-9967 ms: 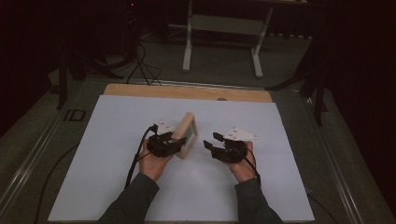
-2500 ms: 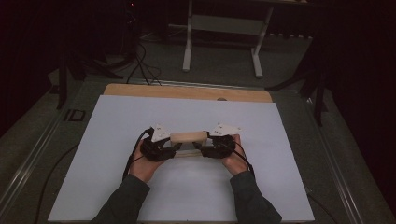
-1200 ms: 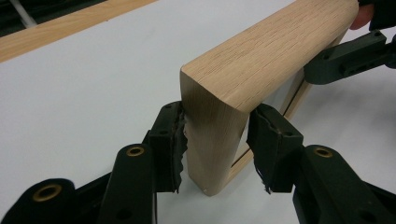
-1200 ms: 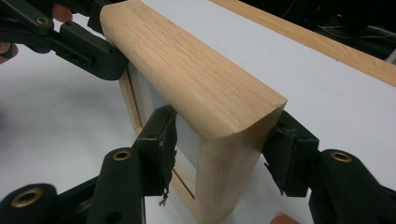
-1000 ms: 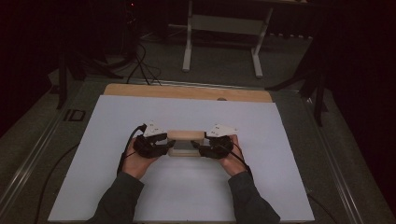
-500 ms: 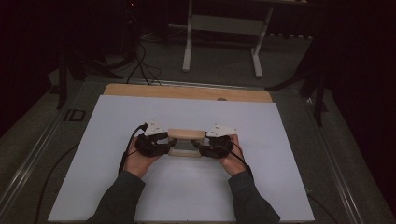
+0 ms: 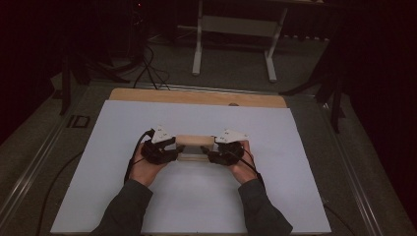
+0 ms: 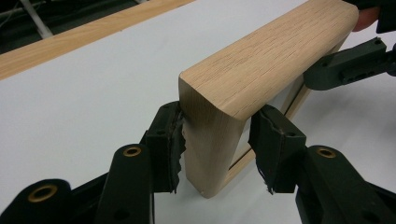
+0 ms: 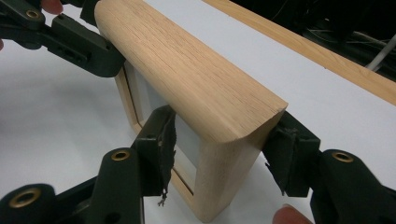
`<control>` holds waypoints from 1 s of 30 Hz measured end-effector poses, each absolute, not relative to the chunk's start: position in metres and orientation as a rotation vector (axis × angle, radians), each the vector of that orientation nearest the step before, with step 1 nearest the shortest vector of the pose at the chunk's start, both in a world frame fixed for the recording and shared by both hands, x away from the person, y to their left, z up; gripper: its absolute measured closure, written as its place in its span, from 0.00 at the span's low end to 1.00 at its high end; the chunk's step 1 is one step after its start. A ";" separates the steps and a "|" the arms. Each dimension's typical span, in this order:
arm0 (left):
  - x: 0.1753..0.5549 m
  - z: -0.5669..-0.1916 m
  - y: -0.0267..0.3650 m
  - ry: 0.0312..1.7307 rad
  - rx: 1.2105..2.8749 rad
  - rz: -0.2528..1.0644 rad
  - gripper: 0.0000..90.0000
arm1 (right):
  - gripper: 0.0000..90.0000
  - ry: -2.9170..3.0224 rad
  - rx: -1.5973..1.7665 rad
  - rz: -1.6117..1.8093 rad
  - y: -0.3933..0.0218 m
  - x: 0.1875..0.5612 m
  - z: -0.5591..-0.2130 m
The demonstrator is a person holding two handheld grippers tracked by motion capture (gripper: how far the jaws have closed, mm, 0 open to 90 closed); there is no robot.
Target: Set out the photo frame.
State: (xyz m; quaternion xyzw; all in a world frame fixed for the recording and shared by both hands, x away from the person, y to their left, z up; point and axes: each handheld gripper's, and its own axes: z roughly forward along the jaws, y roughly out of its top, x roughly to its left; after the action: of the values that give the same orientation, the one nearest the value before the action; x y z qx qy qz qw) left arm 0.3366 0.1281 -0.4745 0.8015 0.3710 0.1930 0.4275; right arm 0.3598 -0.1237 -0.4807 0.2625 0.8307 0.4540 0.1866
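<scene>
A white tabletop [image 7: 196,196] lay under the high camera, and near its middle a wooden frame [image 7: 194,141] stood upright on its edge, held at each end. The left hand-held gripper [image 7: 169,150] clasped the left end, the right hand-held gripper [image 7: 219,152] the right — from above, the jaws were too small to read. The left gripper view showed its pads [image 8: 170,144] flanking the frame's [image 8: 243,79] corner post, one touching, the other just beside it. The right gripper view showed the frame [image 9: 187,88] between its pads [image 9: 163,149] — and a pale panel inside.
</scene>
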 end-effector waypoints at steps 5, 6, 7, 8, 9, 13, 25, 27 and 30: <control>0.337 -0.475 0.127 0.928 1.995 0.481 0.60 | 0.52 2.339 0.756 1.284 -0.125 0.359 -0.481; 0.337 -0.475 0.127 0.929 1.995 0.478 0.60 | 0.52 2.339 0.757 1.284 -0.125 0.359 -0.481; 0.337 -0.475 0.127 0.929 1.994 0.476 0.60 | 0.52 2.340 0.759 1.286 -0.125 0.360 -0.481; 0.337 -0.475 0.127 0.931 1.993 0.475 0.60 | 0.52 2.340 0.763 1.291 -0.126 0.360 -0.481; 0.337 -0.475 0.126 0.933 1.992 0.474 0.60 | 0.52 2.340 0.763 1.291 -0.126 0.360 -0.481; 0.336 -0.475 0.125 0.945 1.993 0.474 0.60 | 0.52 2.344 0.779 1.303 -0.127 0.361 -0.480; 0.338 -0.476 0.124 0.972 1.965 0.435 0.60 | 0.50 2.342 0.801 1.312 -0.131 0.362 -0.480; 0.339 -0.476 0.125 0.974 1.959 0.432 0.61 | 0.50 2.337 0.806 1.322 -0.133 0.361 -0.481; 0.340 -0.476 0.127 0.981 1.951 0.433 0.62 | 0.50 2.331 0.810 1.323 -0.135 0.360 -0.481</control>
State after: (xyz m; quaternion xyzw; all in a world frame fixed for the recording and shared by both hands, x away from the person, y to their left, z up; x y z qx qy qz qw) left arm 0.3401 0.1265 -0.4758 0.7862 0.3951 0.1746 0.4418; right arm 0.3599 -0.1355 -0.4806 0.2852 0.8204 0.4655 0.1700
